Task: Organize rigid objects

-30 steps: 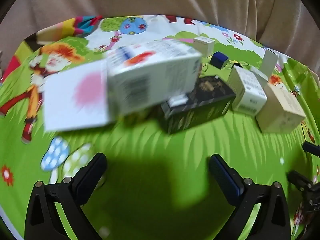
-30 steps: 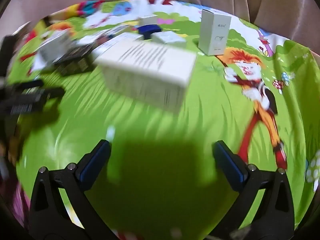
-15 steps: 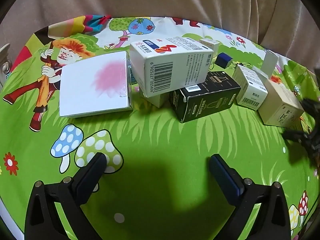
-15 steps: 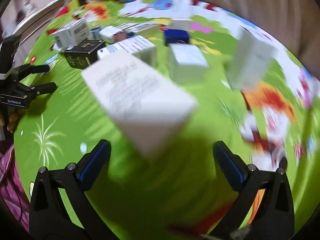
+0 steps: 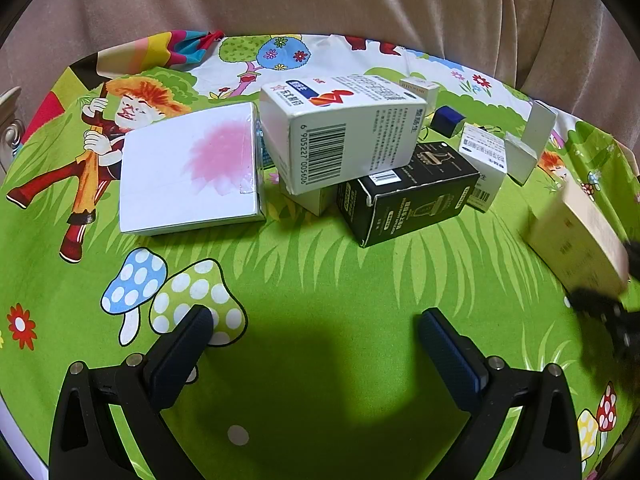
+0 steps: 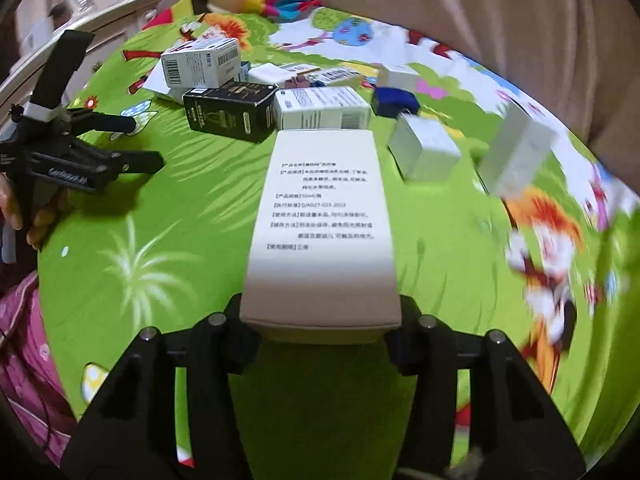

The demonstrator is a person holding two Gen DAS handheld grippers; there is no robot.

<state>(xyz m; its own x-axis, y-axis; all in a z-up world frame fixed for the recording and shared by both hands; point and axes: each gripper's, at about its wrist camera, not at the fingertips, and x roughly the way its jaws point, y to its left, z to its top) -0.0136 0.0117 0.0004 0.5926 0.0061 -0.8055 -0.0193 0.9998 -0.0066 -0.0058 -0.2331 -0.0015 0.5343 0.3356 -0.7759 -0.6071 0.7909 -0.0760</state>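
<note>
Left gripper (image 5: 316, 344) was spread wide with nothing between its fingers, parked over bare green cloth (image 5: 320, 280) in front of the cluster, same as half a second earlier; it hadn't shifted.

Cluster from left: flat white box with pink blot (image 5: 188, 168), white barcode carton (image 5: 340, 128) propped on the black box (image 5: 404, 192), small white boxes and a blue one (image 5: 446, 120) behind. None of it had moved.

The change was on the right. Right gripper (image 6: 320, 320) had gone from fully spread to closing on the near end of the cream box with printed text (image 6: 320, 220), pads against both side faces. The box lay lengthwise on the cloth, far end just short of the black box's neighbours.

Read: grasp secured or nearly so; next step was probably lift and place with the group.
</note>
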